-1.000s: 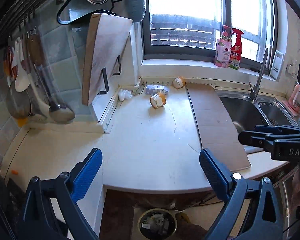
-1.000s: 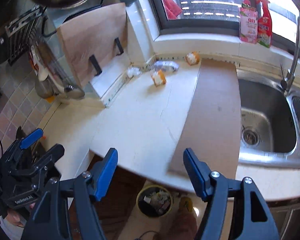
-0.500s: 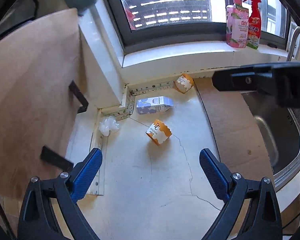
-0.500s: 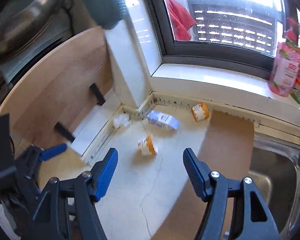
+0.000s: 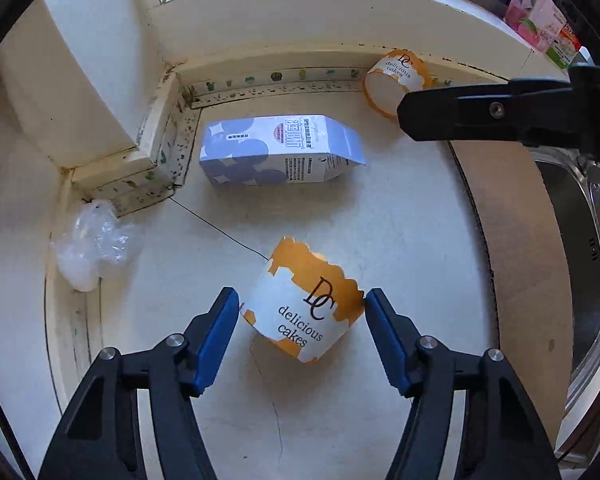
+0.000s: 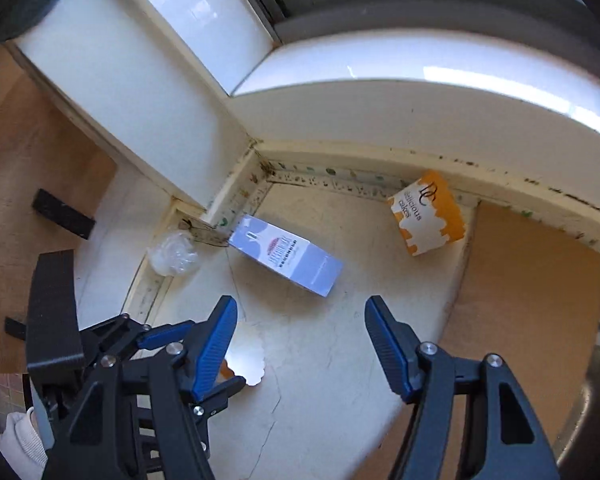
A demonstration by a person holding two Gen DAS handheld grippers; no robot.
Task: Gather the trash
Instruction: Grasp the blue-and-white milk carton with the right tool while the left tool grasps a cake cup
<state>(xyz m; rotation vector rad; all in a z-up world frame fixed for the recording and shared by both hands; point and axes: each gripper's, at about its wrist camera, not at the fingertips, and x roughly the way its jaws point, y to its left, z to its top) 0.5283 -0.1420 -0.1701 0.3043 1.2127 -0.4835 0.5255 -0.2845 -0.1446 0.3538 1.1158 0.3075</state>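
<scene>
Left wrist view puts our left gripper (image 5: 301, 318) around the nearer orange cake cup (image 5: 303, 302), jaws closing with the cup between them and the right pad about at its rim, and the milk carton (image 5: 276, 150), plastic wad (image 5: 90, 244) and second cake cup (image 5: 395, 80) beyond that cup. A second ago both grippers were back at the counter's edge. Our right gripper (image 6: 300, 334) hangs half-wide over bare counter (image 6: 319, 360), its arm covering part of the second cup.
</scene>
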